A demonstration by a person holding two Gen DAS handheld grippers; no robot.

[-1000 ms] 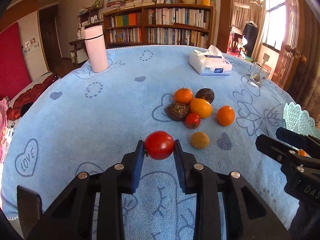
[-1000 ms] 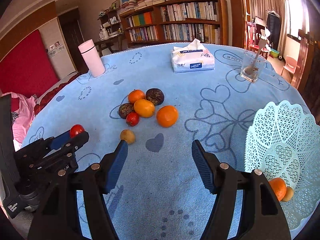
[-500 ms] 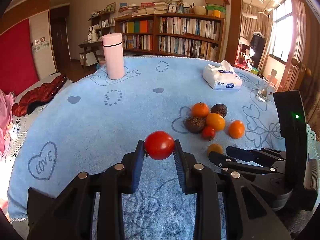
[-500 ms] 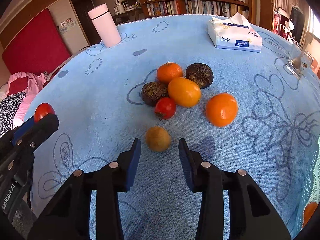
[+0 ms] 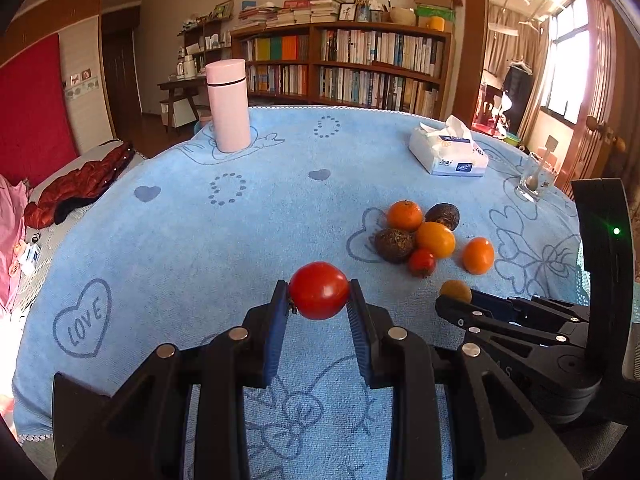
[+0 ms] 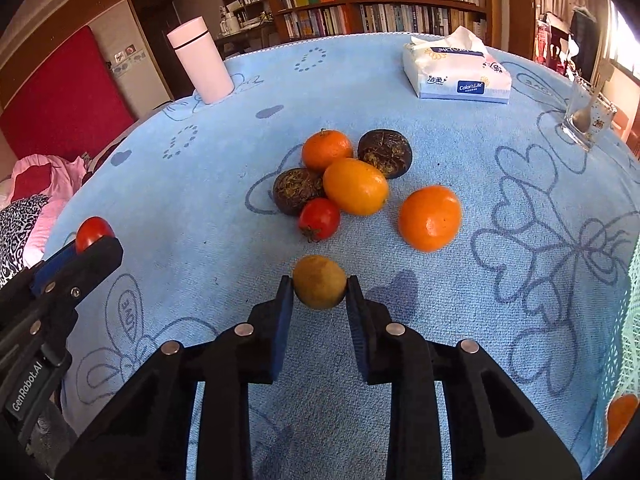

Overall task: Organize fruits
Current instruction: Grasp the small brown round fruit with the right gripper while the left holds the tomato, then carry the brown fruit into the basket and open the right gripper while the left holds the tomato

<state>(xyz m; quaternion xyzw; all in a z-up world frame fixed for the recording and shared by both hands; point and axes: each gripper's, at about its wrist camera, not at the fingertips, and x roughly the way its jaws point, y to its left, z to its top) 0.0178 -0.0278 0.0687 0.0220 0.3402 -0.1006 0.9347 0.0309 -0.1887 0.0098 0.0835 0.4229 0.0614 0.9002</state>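
My left gripper (image 5: pixel 319 294) is shut on a red tomato (image 5: pixel 319 290) and holds it above the blue tablecloth. My right gripper (image 6: pixel 319 290) is shut on a small yellow-brown fruit (image 6: pixel 319 281) at the cloth's surface; it also shows in the left wrist view (image 5: pixel 455 291). Beyond it lies a cluster: two oranges (image 6: pixel 326 150) (image 6: pixel 429 217), a yellow-orange fruit (image 6: pixel 355 187), two dark brown fruits (image 6: pixel 297 191) (image 6: pixel 385 153) and a small red tomato (image 6: pixel 319 219). A pale green lattice basket (image 6: pixel 628 344) at the right edge holds an orange (image 6: pixel 620 418).
A pink tumbler (image 6: pixel 200 66) stands at the far left of the table. A tissue pack (image 6: pixel 458 70) lies at the back right. A glass with a spoon (image 6: pixel 586 120) stands at the far right. Bookshelves line the wall behind.
My right gripper has moved forward to the yellow-brown fruit and closed from wide open onto it. My left gripper still holds the red tomato and has drawn back slightly.
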